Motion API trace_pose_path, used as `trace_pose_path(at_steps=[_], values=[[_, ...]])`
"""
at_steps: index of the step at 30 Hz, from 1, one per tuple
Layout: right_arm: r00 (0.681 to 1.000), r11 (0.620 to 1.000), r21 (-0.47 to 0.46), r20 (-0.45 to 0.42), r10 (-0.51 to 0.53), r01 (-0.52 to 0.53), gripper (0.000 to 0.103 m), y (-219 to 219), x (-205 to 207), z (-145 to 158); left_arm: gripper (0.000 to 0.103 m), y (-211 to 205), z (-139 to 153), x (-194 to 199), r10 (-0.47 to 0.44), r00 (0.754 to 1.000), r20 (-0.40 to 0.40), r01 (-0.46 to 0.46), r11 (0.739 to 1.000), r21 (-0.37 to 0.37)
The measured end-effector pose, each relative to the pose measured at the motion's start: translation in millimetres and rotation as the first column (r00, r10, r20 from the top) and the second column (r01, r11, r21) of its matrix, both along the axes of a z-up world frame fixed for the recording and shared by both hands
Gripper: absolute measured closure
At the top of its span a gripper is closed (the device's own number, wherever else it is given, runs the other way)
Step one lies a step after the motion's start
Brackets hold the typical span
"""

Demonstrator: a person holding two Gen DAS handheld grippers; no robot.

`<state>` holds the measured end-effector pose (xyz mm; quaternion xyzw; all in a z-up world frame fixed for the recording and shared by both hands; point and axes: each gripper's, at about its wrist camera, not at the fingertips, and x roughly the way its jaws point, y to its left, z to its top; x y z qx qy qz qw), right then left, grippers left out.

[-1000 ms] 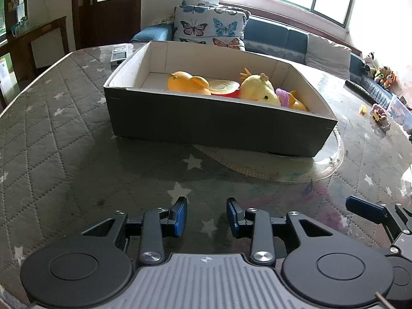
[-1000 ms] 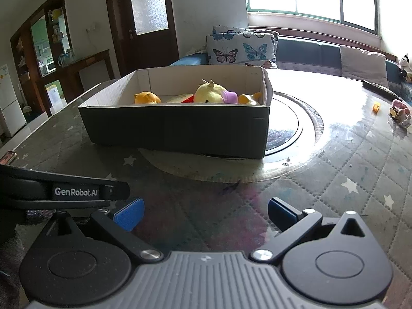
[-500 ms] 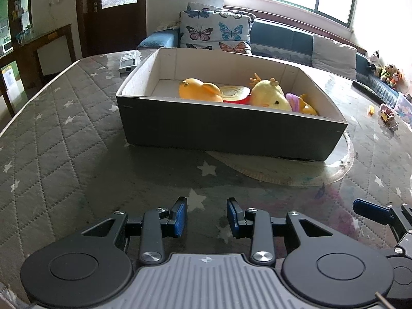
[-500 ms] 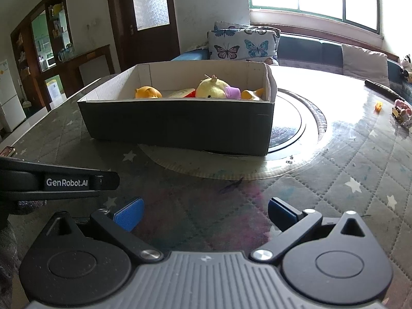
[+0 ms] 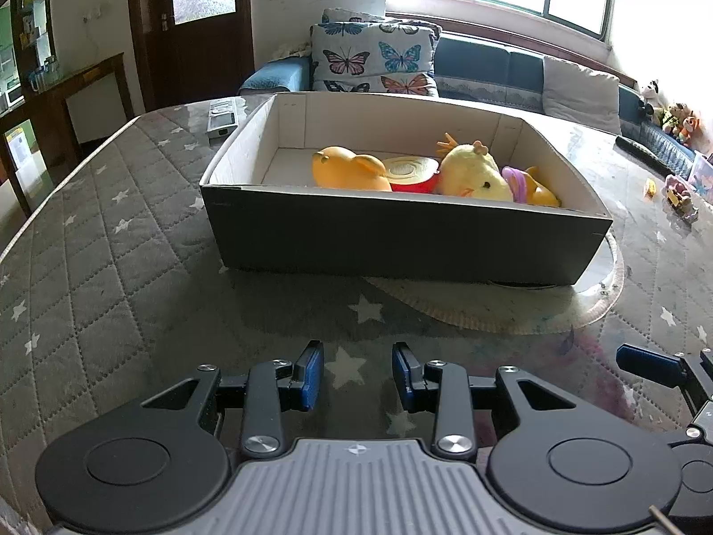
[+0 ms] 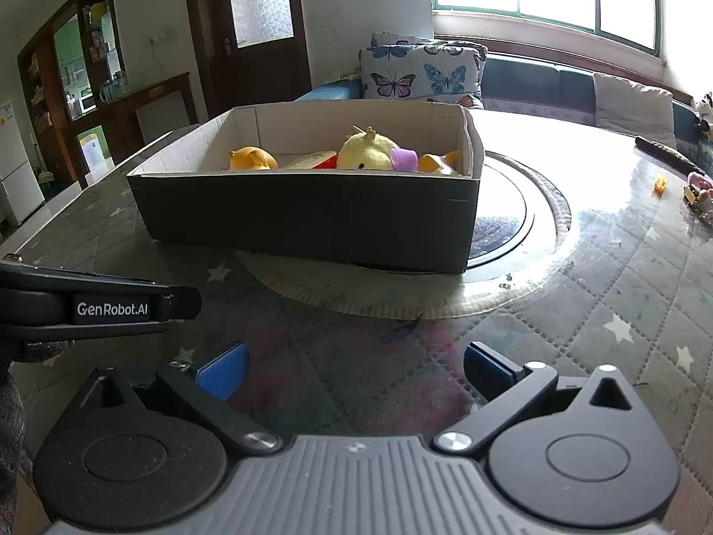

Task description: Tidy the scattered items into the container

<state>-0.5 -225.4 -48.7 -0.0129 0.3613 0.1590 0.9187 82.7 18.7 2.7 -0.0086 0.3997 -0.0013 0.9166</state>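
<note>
A dark cardboard box [image 5: 401,240] with a white inside stands on the table ahead of both grippers; it also shows in the right wrist view [image 6: 312,218]. Inside lie an orange toy [image 5: 347,169], a red and cream round item [image 5: 407,174], a yellow plush chick [image 5: 474,174], a purple piece [image 5: 514,180] and another orange toy [image 5: 541,194]. My left gripper [image 5: 358,376] is empty, its jaws a narrow gap apart, low over the table in front of the box. My right gripper [image 6: 354,368] is wide open and empty, beside the left one.
The table has a quilted star-pattern cover [image 5: 111,267] and a round glass turntable [image 6: 512,223] under the box. A small grey device [image 5: 220,118] lies at the far left. Small toys [image 6: 695,191] and a yellow piece [image 6: 659,185] lie at the far right. A sofa with butterfly cushions stands behind.
Both grippers have risen and tilted a little, so the box sits lower and nearer the middle of each view. Jaw openings have not changed.
</note>
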Motion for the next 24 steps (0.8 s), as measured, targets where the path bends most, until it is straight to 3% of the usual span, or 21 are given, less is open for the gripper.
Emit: trace_pose_path(at_steps=[24], values=[[1.0,1.0,-0.01,-0.018,0.018,-0.019,0.0,12,18,-3,0.067,3,1,15,0.016,1.0,0.009,-0.017,0.998,0.056]])
